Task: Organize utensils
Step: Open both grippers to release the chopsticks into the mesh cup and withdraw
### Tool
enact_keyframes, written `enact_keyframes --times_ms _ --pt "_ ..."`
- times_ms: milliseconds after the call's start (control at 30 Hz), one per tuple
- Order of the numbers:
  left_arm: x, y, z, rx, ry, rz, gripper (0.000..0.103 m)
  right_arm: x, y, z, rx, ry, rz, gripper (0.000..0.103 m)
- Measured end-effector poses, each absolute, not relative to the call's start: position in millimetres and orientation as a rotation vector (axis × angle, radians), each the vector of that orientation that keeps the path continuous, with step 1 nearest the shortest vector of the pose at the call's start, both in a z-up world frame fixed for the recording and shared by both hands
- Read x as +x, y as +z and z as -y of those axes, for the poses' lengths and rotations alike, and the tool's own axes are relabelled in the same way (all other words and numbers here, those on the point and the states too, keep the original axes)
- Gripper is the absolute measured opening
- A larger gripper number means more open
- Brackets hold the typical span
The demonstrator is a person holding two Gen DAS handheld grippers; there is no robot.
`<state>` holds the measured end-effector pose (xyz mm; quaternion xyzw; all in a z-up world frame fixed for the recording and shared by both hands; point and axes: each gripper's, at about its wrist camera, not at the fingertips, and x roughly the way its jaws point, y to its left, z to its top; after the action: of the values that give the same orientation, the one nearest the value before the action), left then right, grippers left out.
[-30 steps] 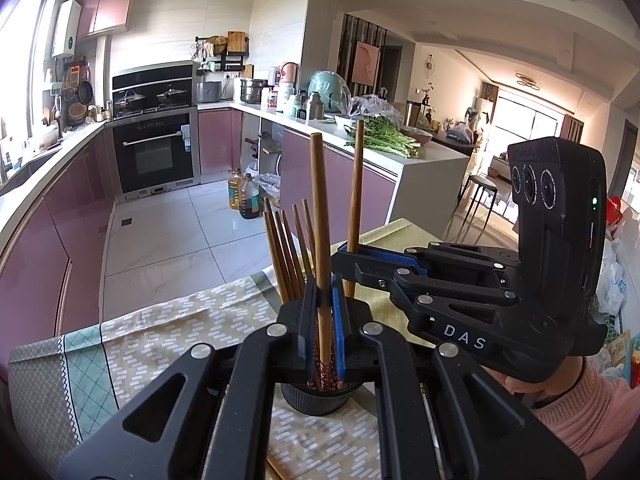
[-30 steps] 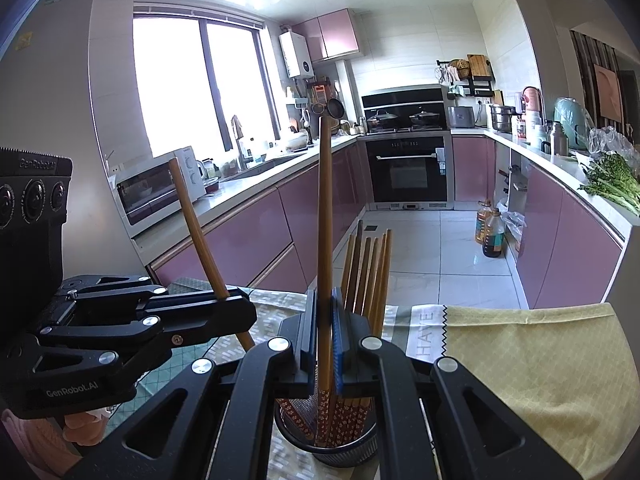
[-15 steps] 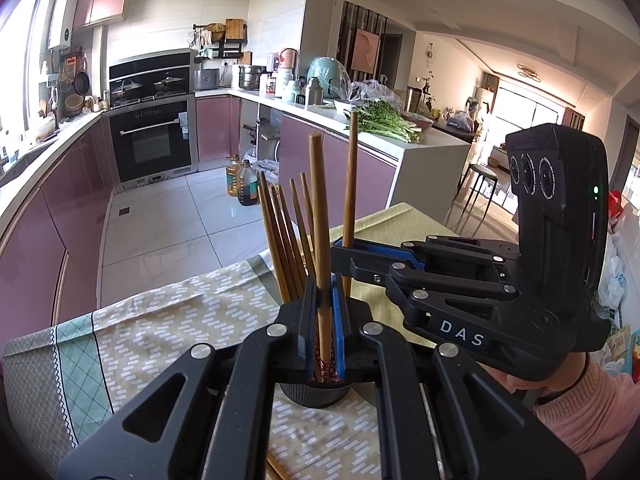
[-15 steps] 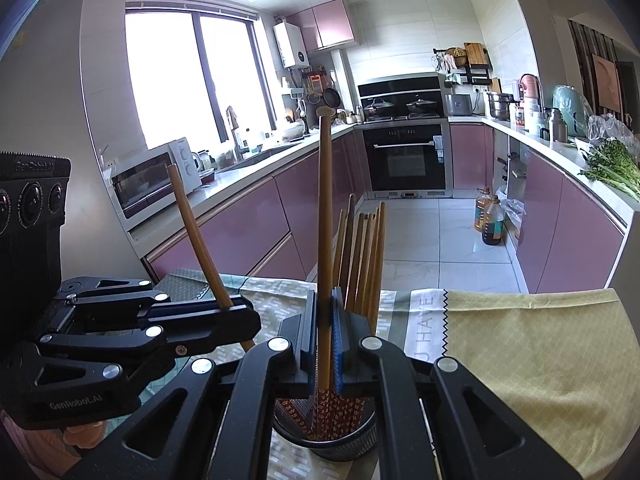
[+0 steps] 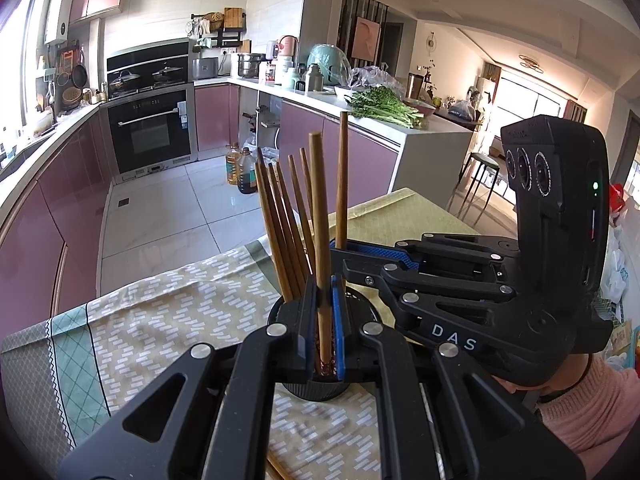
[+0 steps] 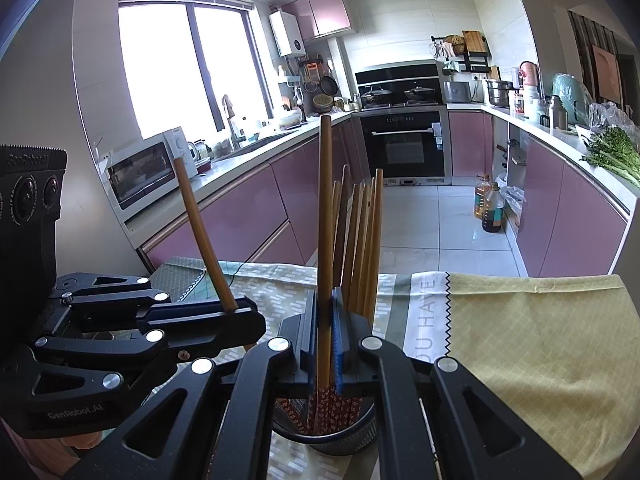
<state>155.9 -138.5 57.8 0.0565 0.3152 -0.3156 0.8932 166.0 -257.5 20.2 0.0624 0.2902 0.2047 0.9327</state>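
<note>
Kitchen bench, cloth-covered, with a round black mesh holder (image 6: 326,438) of chopsticks.
Left tongs (image 5: 326,320) and right tongs (image 6: 325,334) each pinch one upright wooden chopstick (image 5: 320,216), tip directly over the holder.

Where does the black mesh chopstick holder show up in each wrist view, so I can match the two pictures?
Left wrist view: the chopstick holder sits low at centre, mostly hidden behind the left gripper, on the patterned tablecloth.
Right wrist view: the chopstick holder is at bottom centre, just behind the right gripper.
Shared landmark: the built-in oven on the far wall.
</note>
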Motion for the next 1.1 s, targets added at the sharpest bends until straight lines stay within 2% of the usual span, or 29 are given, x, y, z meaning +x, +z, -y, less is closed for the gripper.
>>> enact_keyframes --times_ms 1000,1100 --pt "182 20 125 0.071 -0.611 -0.718 0.011 171 7 265 0.151 0.373 -0.64 0.008" --pt "175 16 112 0.056 -0.597 -0.706 0.016 163 11 264 0.152 0.394 -0.63 0.015"
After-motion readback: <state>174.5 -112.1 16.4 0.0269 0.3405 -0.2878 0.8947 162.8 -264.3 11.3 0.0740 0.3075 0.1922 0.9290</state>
